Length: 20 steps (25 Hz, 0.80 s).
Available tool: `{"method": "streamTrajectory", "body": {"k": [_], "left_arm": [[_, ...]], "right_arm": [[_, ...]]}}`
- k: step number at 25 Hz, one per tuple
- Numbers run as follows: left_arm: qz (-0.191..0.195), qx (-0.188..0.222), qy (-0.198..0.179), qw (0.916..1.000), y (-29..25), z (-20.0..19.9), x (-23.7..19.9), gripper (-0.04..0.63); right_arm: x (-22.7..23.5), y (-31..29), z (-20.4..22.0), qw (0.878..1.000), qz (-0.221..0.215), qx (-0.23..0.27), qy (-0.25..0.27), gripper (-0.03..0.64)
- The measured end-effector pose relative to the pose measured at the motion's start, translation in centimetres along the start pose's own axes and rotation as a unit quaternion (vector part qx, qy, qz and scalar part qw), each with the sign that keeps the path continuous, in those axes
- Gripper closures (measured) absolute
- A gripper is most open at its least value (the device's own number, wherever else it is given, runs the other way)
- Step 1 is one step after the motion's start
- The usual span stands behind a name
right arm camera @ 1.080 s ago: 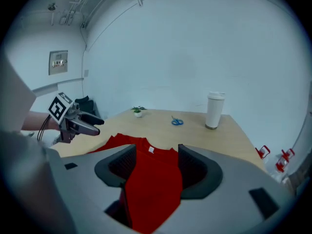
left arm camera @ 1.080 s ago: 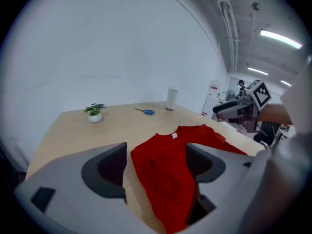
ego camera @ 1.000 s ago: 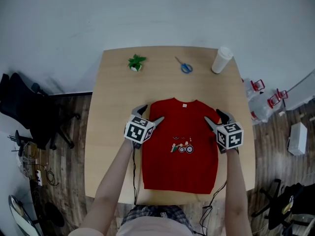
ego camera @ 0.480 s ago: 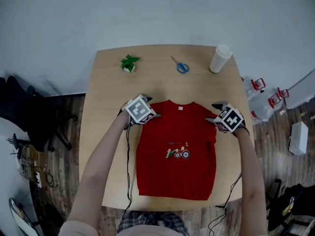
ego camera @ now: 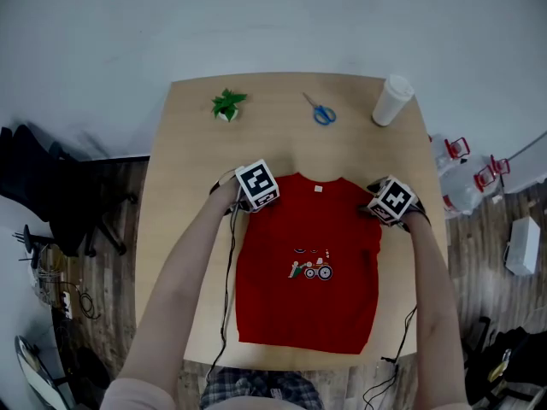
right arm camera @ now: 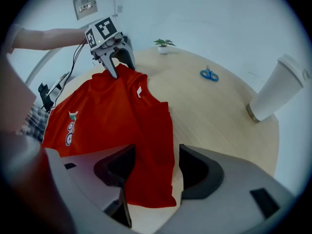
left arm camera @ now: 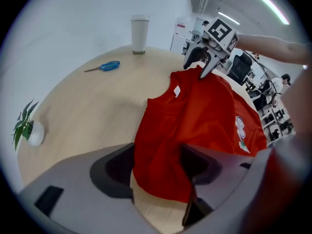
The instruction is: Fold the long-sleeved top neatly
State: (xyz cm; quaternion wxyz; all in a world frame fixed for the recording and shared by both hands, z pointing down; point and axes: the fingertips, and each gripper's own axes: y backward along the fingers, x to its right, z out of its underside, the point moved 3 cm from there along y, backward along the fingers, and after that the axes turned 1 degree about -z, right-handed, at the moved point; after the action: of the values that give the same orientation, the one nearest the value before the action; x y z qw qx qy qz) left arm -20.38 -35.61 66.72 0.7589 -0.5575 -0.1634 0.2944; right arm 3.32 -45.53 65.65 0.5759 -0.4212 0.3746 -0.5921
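Observation:
A red long-sleeved top [ego camera: 312,272] with a small cartoon print lies flat on the wooden table [ego camera: 192,169], collar at the far end and sleeves tucked out of sight. My left gripper [ego camera: 243,203] points down at its left shoulder. In the left gripper view the jaws [left arm camera: 158,167] are closing, with red cloth between them but not pinched. My right gripper [ego camera: 381,213] points down at the right shoulder. Its jaws [right arm camera: 153,172] stand apart over the cloth edge, with bare table showing beside one pad. Each gripper shows in the other's view [left arm camera: 199,65] [right arm camera: 117,62].
At the table's far edge stand a small potted plant [ego camera: 227,105], blue scissors [ego camera: 320,111] and a white paper cup [ego camera: 391,100]. A black office chair [ego camera: 51,195] stands on the floor to the left. Cables trail from both grippers toward the near table edge.
Both grippers moved from the top's mid sides up to its shoulders, tipped downward and sank onto the cloth. The top itself has not shifted on the table.

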Motion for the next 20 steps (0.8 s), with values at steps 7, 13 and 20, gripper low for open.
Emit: {"method": "streamTrajectory", "body": {"k": [7,13,20], "left_arm": [[0.011,0.005,-0.010,0.9999,0.1,-0.1,0.5,0.328],[0.004,0.026,-0.032,0.9991,0.3,0.0,1.7,0.499],[-0.110,0.089,-0.021,0.9897,3.3,-3.0,-0.6,0.520]], "right_arm": [[-0.7,-0.6,0.2,0.999,-0.032,0.020,-0.032,0.428],[-1.7,-0.3,0.0,1.000,-0.022,0.017,0.006,0.566],[0.9,3.1,-1.0,0.994,0.088,0.055,-0.031,0.571]]}}
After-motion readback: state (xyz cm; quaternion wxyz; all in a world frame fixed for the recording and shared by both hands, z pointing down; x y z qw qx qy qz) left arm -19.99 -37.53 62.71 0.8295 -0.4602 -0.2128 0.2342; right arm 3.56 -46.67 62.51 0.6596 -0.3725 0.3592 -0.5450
